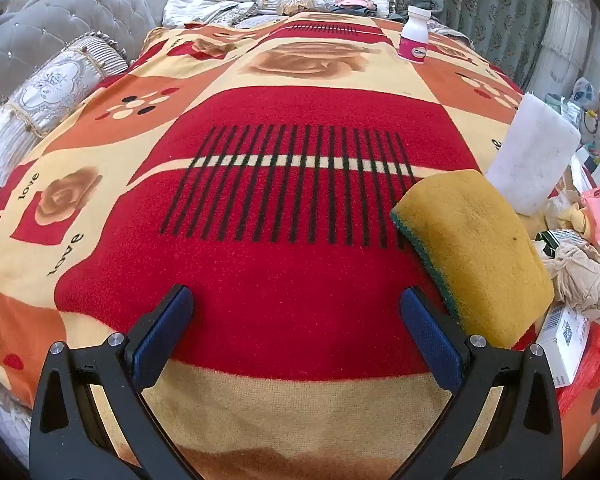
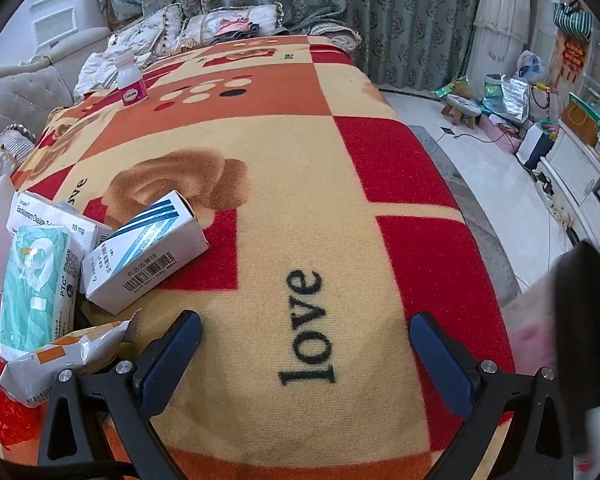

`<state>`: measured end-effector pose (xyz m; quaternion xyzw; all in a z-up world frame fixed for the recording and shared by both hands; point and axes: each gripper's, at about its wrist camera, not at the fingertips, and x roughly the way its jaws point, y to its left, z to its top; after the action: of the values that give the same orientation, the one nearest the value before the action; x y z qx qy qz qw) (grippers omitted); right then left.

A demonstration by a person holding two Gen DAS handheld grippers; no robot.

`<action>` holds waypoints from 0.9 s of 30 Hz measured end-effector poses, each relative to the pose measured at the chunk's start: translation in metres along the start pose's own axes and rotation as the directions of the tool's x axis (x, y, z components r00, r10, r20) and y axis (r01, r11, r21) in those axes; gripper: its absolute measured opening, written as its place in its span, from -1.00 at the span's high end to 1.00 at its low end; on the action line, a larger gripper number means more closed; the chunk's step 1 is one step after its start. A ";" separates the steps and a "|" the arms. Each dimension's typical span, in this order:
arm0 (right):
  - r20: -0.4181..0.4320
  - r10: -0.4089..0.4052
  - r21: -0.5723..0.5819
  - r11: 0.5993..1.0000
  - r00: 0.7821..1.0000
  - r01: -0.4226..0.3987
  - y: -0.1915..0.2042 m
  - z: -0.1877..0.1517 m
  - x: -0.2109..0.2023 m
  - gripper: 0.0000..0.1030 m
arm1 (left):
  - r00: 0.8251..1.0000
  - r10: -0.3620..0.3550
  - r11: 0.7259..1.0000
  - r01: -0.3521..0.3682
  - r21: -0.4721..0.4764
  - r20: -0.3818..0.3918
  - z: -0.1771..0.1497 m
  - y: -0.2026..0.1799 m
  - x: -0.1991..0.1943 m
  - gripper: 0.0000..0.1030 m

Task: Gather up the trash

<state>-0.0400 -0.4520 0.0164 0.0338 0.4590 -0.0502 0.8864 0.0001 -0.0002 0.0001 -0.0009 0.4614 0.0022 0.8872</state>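
Observation:
My left gripper (image 1: 296, 312) is open above the red part of a patterned blanket (image 1: 260, 112), with nothing between its fingers. Just to its right lie a yellow sponge with a green edge (image 1: 476, 252), a white foam block (image 1: 534, 156), crumpled paper (image 1: 584, 280) and a small white box (image 1: 562, 340). My right gripper (image 2: 306, 344) is open over the word "love", holding nothing. To its left sit a blue-striped medicine box (image 2: 144, 256), a teal tissue pack (image 2: 34, 284), another white pill box (image 2: 56, 216), a torn foil wrapper (image 2: 60, 364) and red plastic (image 2: 4, 404).
A white pill bottle with a pink label (image 1: 414, 36) (image 2: 130, 80) stands at the far end of the blanket. Cushions (image 1: 44, 100) and a grey tufted sofa (image 1: 40, 28) border the left. On the right the blanket drops to a tiled floor (image 2: 496, 168) with a stool, bags and a cabinet.

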 end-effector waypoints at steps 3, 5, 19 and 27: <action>0.000 0.001 0.000 1.000 1.000 -0.001 0.000 0.000 0.000 -1.00 | 1.000 0.015 1.000 -0.015 0.002 -0.004 0.000 -0.003 -0.002 -1.00; 0.000 0.001 0.000 1.000 1.000 -0.001 0.000 0.000 0.000 -1.00 | 1.000 0.018 1.000 -0.018 -0.005 -0.026 0.000 -0.004 -0.005 -1.00; 0.000 0.000 0.000 1.000 1.000 0.000 0.000 0.000 0.000 -1.00 | 0.986 -0.021 0.999 0.026 -0.026 0.165 0.005 -0.031 -0.103 -0.99; -0.038 0.015 -0.023 1.000 0.999 -0.015 0.001 0.000 -0.001 -1.00 | 0.975 -0.123 0.990 0.108 0.088 0.187 -0.009 -0.097 -0.126 -0.99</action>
<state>-0.0406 -0.4513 0.0177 0.0278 0.4760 -0.0375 0.8782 -0.0788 -0.0975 0.0980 0.0071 0.3724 -0.0671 0.9256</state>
